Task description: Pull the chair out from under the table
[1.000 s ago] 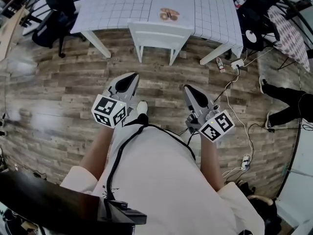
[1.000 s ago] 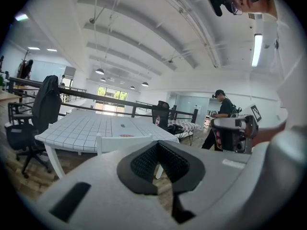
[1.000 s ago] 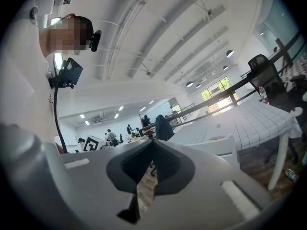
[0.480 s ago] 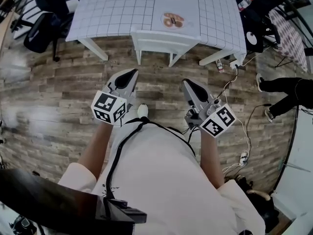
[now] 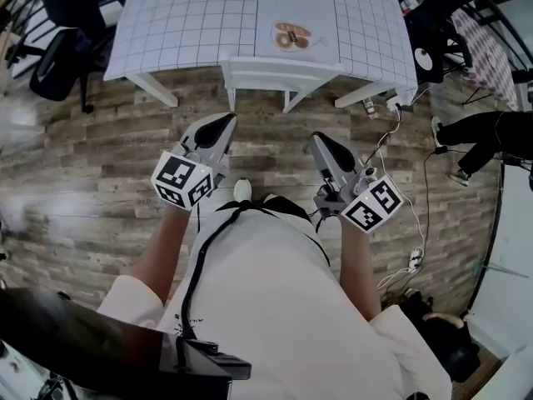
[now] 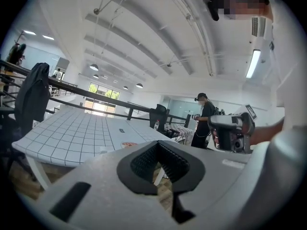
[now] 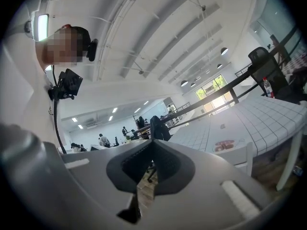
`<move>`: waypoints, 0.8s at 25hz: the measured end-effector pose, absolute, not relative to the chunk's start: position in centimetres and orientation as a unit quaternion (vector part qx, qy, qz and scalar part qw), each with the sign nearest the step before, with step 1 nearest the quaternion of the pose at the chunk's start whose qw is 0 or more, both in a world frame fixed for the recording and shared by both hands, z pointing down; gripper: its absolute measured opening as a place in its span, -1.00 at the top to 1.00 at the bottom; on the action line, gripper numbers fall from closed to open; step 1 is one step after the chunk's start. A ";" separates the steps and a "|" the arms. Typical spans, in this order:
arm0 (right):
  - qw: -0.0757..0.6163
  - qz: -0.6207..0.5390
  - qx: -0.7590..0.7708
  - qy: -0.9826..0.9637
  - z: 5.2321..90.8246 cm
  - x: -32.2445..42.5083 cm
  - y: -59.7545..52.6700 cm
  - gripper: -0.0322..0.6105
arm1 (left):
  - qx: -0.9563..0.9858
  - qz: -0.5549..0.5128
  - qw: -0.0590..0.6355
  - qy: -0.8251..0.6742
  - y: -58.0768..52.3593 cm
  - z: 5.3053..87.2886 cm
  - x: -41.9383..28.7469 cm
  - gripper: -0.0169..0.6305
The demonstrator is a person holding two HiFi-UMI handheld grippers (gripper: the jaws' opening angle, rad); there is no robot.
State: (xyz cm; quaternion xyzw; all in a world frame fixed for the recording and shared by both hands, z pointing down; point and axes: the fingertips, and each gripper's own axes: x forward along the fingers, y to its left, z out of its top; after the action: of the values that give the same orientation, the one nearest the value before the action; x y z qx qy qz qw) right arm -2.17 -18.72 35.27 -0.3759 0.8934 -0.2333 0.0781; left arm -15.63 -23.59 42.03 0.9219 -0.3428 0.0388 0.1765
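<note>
Head view looks down at both tools, held short of the table (image 5: 191, 15) and touching nothing. The left gripper (image 5: 221, 123) has its jaws pressed together with nothing between them. The right gripper (image 5: 319, 140) is likewise closed and empty. Each is grey plastic with a black-and-white marker cube at its back.

Only this view shows the wood-plank floor (image 5: 100, 157) and the cables (image 5: 408, 207) trailing on it off the table's right corner. The chair (image 5: 279, 72) is white with a flat top rail. It stands pushed in at the table's near edge, seat under the top and back toward the person, untouched.

The table wears a white cloth ruled in a dark grid. A flat round brown-and-orange thing (image 5: 291, 36) lies on it just beyond the chair. A black office chair (image 5: 58, 52) sits off the table's left end.

Both gripper views look level across the table instead, and they bring in the white beamed ceiling (image 6: 144, 28) with its lamps. Left gripper view alone catches a person in black (image 6: 204, 121) standing beyond the table's far end. In the right gripper view a clear bottle (image 7: 266, 86) stands upright past the table's far side. What it holds cannot be told.
</note>
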 end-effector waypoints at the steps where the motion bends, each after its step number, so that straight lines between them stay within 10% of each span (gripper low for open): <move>1: 0.077 -0.234 -0.379 0.892 35.4 -2.0 -18.8 0.88 | 0.921 0.038 0.178 -0.345 -23.8 42.2 -15.7 0.93; 20: -0.052 -0.162 -0.366 0.915 38.9 4.7 -26.6 0.88 | 0.902 0.129 0.138 -0.389 -30.3 45.9 -15.3 0.92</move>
State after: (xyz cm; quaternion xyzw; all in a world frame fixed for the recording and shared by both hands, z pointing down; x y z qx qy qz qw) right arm 4.70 -26.59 38.90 -0.3656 0.9151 -0.1617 -0.0523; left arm -15.30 -30.35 45.93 0.9017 -0.3887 0.1289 0.1383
